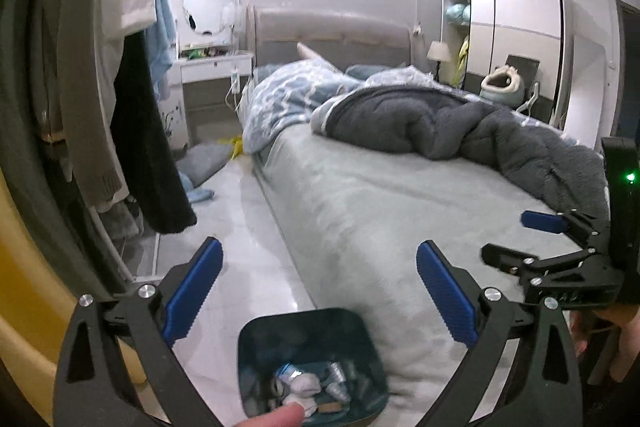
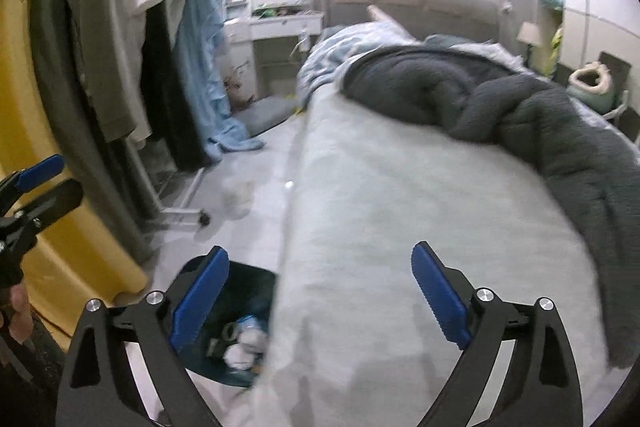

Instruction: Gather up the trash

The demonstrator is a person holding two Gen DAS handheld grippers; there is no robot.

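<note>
Beside the foot of the bed (image 1: 360,211), on the pale floor (image 1: 248,227), stands a dark teal trash bin (image 1: 308,331) whose open top shows crumpled white tissues (image 1: 304,385) and small silvery wrappers (image 1: 338,375) lying inside. The left claw (image 1: 320,291) hangs above the bin, released, its blue pads spread wide with nothing between them; a fingertip (image 1: 280,415) pokes in at the bottom edge of that view. The right claw (image 2: 320,297) is likewise released and bare, hovering over the grey bed sheet (image 2: 400,207), with the same bin (image 2: 240,291) just below its left pad and touching the side of the mattress. A dark grey comforter (image 1: 440,123) lies bunched across the upper half of the bed, next to a blue-and-white patterned duvet (image 1: 288,95). Clothes hang on a rack (image 2: 120,27) to the left, and a white dressing table (image 1: 212,63) with a round mirror (image 1: 210,1) sits by the headboard. A white wardrobe (image 1: 516,27) stands against the far right wall.
</note>
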